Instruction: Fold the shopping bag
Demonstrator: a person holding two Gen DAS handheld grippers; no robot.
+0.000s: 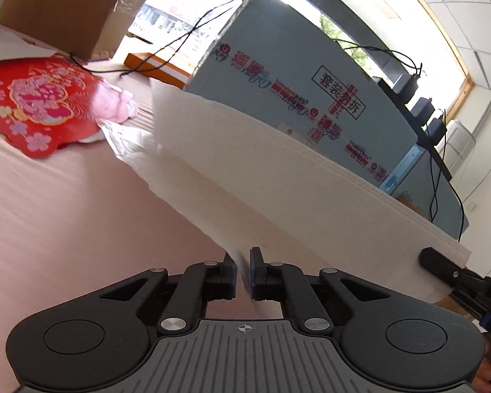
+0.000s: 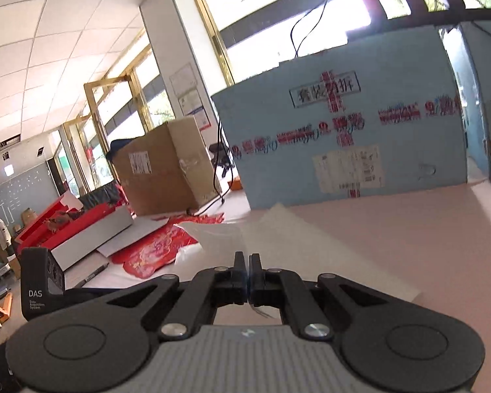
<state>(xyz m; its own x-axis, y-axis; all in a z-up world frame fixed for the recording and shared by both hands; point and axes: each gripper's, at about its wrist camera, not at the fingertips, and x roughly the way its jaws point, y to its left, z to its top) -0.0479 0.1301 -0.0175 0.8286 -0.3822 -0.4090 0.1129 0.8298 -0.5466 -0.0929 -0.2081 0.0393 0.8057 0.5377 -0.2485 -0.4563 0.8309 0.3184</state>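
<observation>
Item: white shopping bag [image 1: 278,177], non-woven fabric with stitched seams along its upper hem. We see it lifted off the pink-covered desk [image 1: 65,213], stretched as a broad band between our two grippers.

Left gripper [image 1: 244,271]: tongs pressed together on a lower fold of the bag; the fabric runs down between the blue-edged pads.

Right gripper [image 2: 246,273]: in its own view the tongs are pressed together, with a thin edge of the white bag [image 2: 278,229] caught between them. In the left view we see one of its black fingers [image 1: 437,263] lying against the bag's hemmed corner at the right.

Other entries on the desk:
- Large light-blue carton [image 1: 311,75] with red and black printed tape, standing at the desk's far edge, just behind the bag.
- Red embroidered cloth [image 1: 39,104] with pink and gold flowers, toward the far left corner.
- Brown cardboard box [image 2: 160,170], at the far left, behind the red cloth.
- Black cables [image 1: 186,39], trailing over the blue carton's top.

A person [image 2: 0,232] in a pale jacket stands far off at the left of the right view.
</observation>
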